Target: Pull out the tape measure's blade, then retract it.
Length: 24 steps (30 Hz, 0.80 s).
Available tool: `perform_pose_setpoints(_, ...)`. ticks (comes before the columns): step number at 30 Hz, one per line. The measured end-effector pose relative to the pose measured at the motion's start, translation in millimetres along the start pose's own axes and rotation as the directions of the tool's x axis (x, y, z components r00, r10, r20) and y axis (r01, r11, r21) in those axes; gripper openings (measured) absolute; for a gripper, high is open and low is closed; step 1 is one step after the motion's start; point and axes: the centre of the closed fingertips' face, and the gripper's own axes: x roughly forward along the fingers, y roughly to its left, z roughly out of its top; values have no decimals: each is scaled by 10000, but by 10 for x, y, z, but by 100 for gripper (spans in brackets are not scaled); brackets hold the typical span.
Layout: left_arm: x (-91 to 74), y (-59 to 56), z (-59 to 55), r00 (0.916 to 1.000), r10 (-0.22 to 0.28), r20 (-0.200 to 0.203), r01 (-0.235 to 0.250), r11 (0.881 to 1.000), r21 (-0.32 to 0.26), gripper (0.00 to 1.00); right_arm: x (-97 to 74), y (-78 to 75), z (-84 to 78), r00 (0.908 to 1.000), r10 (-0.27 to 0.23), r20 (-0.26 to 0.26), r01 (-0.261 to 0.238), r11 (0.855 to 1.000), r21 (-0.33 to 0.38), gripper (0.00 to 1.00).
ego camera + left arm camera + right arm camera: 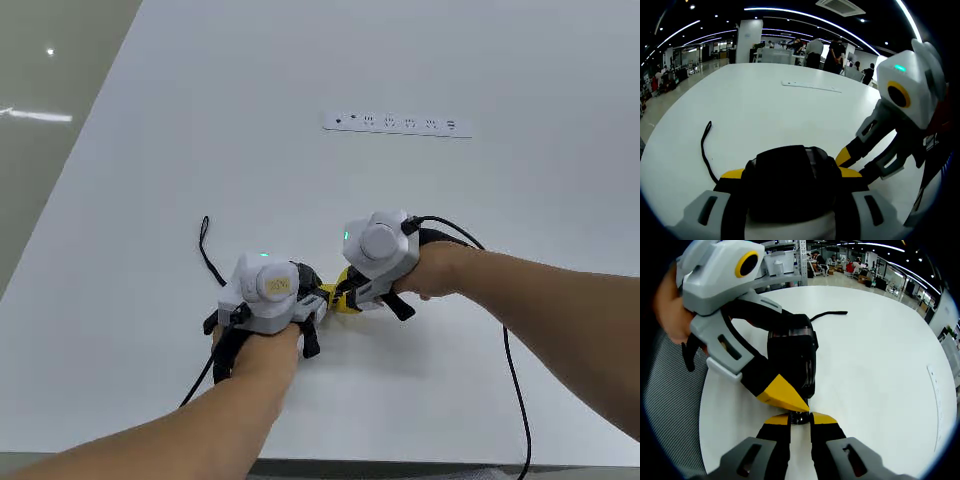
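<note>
In the head view the two hands meet low on the white desk (300, 100). The left gripper (312, 295) and right gripper (345, 295) point at each other with the tape measure (308, 277) between them, an arrangement that suits one tool anchoring the case while the other draws the blade. A black strap (205, 250) trails off to the left, a white power strip (397, 123) lies well apart, and grey-green floor (50, 100) shows past the desk's edge. In the left gripper view, the jaws are closed on either side of the black case, holding it just above the desk. The other tool reaches in from the right. In the right gripper view, the yellow tips are almost together, pinching a small dark piece at the case's mouth, probably the end hook (799, 417). No blade has been drawn out, so the pull looks about to start. Around them is an open office with strip lights and people (835, 50) standing far off.
</note>
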Motion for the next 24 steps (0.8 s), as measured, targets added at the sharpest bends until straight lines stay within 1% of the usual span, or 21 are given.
perform_pose_setpoints(4,3,-4,-2,10000,-1,-1,1,10000,-15,68,4,1,9,10000,-4,89,3,9999,116,14)
perform_pose_setpoints(6,3,-6,-3,10000,0,-6,0,10000,-38,68,13,-8,24,9996,-19,269,9,9993,383,14)
perform_pose_setpoints(9,3,-8,-4,10000,-6,-31,6,10000,-87,68,18,7,32,9991,-43,421,27,9993,383,14)
perform_pose_setpoints(15,6,-6,-5,10000,-4,-44,4,10000,-99,68,26,23,57,9987,-46,513,39,9999,130,14)
perform_pose_setpoints(19,1,-5,-5,10000,-32,-42,31,10000,-83,68,17,41,60,9981,13,614,-21,9999,132,15)
perform_pose_setpoints(21,-2,-5,-8,10000,-53,-50,52,10000,-83,68,14,55,54,9981,41,622,-24,9996,-280,15)
perform_pose_setpoints(22,-4,-6,-11,10000,-62,-59,62,9999,-84,68,14,60,52,9980,32,629,-15,9996,-269,16)
perform_pose_setpoints(24,-8,-7,-16,9999,-87,-67,87,9999,-74,68,11,70,43,9984,8,565,23,9985,-553,16)
